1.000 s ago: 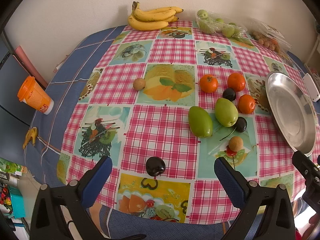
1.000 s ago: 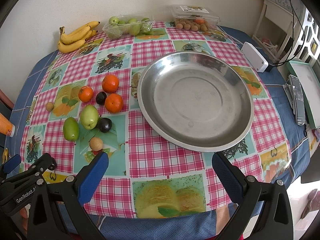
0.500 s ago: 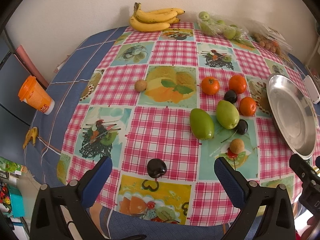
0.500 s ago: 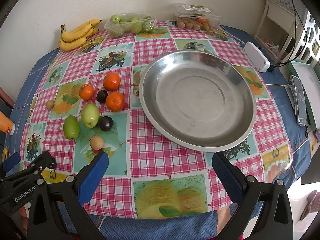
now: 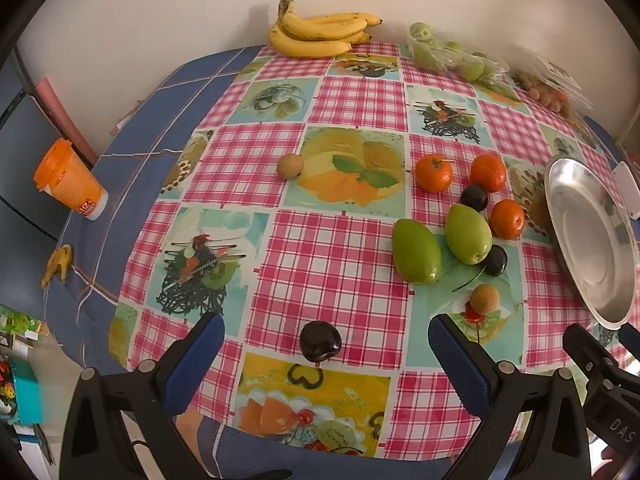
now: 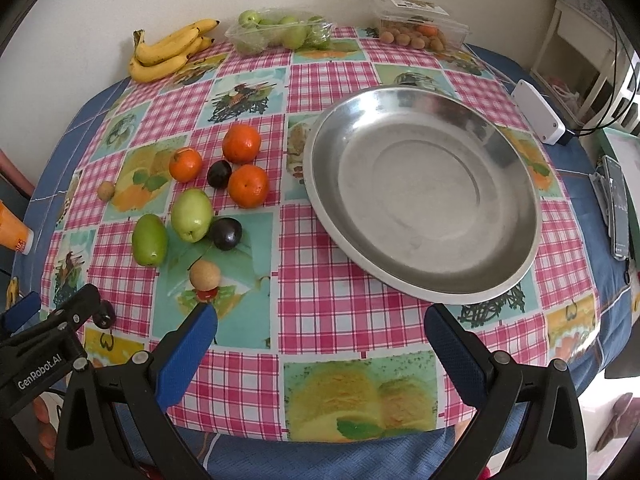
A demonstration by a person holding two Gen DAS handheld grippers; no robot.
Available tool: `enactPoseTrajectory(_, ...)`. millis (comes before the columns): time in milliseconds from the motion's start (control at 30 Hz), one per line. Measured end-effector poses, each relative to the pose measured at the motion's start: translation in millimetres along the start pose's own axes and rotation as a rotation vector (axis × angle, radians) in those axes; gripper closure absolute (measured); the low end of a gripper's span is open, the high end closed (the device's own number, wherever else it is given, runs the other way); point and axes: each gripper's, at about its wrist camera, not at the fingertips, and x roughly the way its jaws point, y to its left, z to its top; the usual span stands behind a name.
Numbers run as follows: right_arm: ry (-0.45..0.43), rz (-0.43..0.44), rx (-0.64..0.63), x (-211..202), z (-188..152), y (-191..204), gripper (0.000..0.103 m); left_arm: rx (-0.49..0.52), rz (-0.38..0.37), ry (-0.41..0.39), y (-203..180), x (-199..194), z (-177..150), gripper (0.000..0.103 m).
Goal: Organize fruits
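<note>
Left gripper (image 5: 325, 354) jaws wide, empty; dark plum (image 5: 320, 340) lower centre: small, smooth, likely slippery, soft. Pinch across its middle. Right gripper (image 6: 320, 334) likewise open.

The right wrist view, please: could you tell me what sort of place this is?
Probably a home dining corner: a fruit-print tablecloth, a banana bunch against the wall, a white side shelf.

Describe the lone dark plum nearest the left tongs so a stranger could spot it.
Start at the steel dish, then move left past the fruit cluster toward the table's near edge. The plum sits alone on pink checks between the left tongs; the other two dark plums nestle among oranges and green fruit.
</note>
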Motion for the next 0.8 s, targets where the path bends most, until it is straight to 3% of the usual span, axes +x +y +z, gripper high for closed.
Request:
enactPoseTrajectory(233,0.016,0.004,0.002,8.6,1.1,0.5,0.000,-0.004,-0.019,0.018,-2.3,10.1,1.6,0.000)
enactPoseTrajectory(400,0.023,0.022,-0.008,15.4,2.8,4.6,0.000,-0.007,-0.030,-0.029,-2.4,11.6,4.5,0.000)
enactPoseTrajectory(533,0.042,0.034,-0.015,25.1,3.8,7.7,0.000,-0.027,-0.073,-0.021,0.0,20.6,6.1,0.000)
enactPoseTrajectory(700,0.059,0.081,-0.008,34.5,7.8,11.1,0.000,-0.066,-0.138,-0.027,5.5,22.9,8.4,0.000)
enactPoseTrajectory(800,0.054,0.142,-0.002,34.7,11.8,14.7,0.000,-0.079,-0.141,-0.033,9.4,22.3,8.7,0.000)
